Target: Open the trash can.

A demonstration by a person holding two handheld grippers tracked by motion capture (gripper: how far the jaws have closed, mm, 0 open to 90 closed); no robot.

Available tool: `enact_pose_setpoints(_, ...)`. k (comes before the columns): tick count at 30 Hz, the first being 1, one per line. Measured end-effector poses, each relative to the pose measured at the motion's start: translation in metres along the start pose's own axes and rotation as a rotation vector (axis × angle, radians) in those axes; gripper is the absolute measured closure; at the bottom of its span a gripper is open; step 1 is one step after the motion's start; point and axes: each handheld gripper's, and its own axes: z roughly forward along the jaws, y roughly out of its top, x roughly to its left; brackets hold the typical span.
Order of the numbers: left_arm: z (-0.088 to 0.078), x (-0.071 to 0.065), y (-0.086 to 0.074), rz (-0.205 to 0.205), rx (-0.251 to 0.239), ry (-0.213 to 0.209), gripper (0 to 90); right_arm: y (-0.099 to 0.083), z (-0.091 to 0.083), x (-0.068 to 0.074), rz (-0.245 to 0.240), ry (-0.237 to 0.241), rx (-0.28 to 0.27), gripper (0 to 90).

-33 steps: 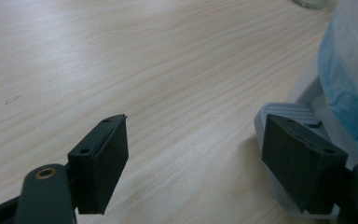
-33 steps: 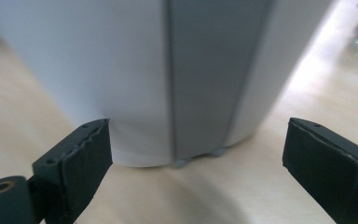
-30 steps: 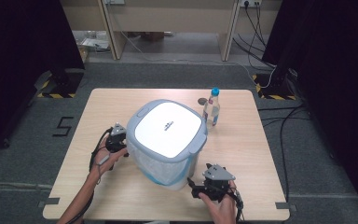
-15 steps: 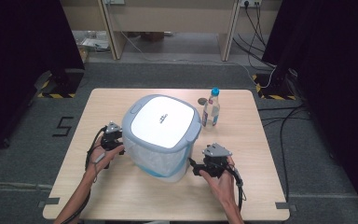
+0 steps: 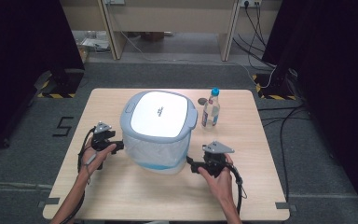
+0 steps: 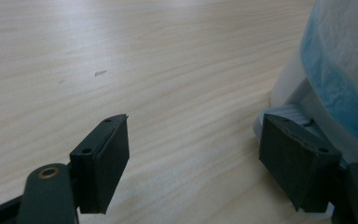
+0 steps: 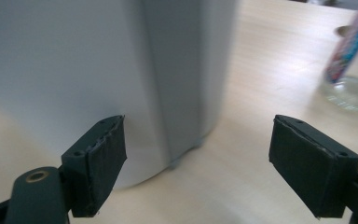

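A white bin (image 5: pixel 158 128) with a grey-rimmed white lid and a blue liner showing at its base stands in the middle of the table. My left gripper (image 5: pixel 114 147) is open at the bin's left side, near its lower wall; in the left gripper view the blue liner (image 6: pixel 340 70) bulges beside my right-hand jaw. My right gripper (image 5: pixel 192 164) is open at the bin's lower right corner, and the bin's white wall (image 7: pixel 98 84) looms just past its jaws. Nothing sits between either pair of jaws.
A clear water bottle (image 5: pixel 210 109) with a blue cap stands upright right of the bin; its base (image 7: pixel 349 88) shows in the right gripper view. A small dark round disc (image 5: pixel 202 101) lies beside it. Bare wooden tabletop (image 5: pixel 135 196) lies in front of the bin.
The bin has shifted left and toward the far side of the table and now sits level. Both grippers moved with it, staying at its left and lower right sides.
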Motion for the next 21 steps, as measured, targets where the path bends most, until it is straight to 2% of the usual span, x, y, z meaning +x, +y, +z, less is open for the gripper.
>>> enact_pose_setpoints(3, 0.006, -0.006, 0.002, 0.016, 0.005, -0.024, 24.0, -0.007, -0.004, 0.017, -0.015, 0.033, -0.018, 18.9)
enact_pose_setpoints(4, 0.010, -0.011, 0.001, 0.022, 0.017, -0.042, 23.9, -0.006, -0.001, 0.023, -0.027, 0.035, -0.035, 15.0)
enact_pose_setpoints(7, 0.014, -0.013, -0.002, 0.030, 0.034, -0.054, 23.3, -0.003, 0.001, 0.025, -0.044, 0.021, -0.025, 13.3)
enact_pose_setpoints(8, 0.015, -0.013, -0.003, 0.006, 0.030, -0.067, 23.5, -0.002, 0.002, 0.024, -0.047, 0.016, -0.026, 13.6)
enact_pose_setpoints(11, 0.015, -0.009, -0.005, -0.034, 0.027, -0.065, 23.0, 0.003, 0.006, 0.020, -0.054, -0.023, -0.030, 14.3)
enact_pose_setpoints(13, 0.012, -0.006, -0.009, -0.057, 0.019, -0.063, 23.0, 0.005, 0.013, 0.013, -0.026, -0.046, -0.043, 14.5)
enact_pose_setpoints(17, 0.002, -0.006, -0.018, -0.068, 0.004, -0.040, 23.1, 0.017, 0.029, 0.001, -0.013, -0.104, -0.046, 15.0)
enact_pose_setpoints(21, -0.008, -0.007, -0.027, -0.062, -0.015, -0.012, 23.2, 0.028, 0.048, -0.008, 0.020, -0.131, -0.059, 17.5)
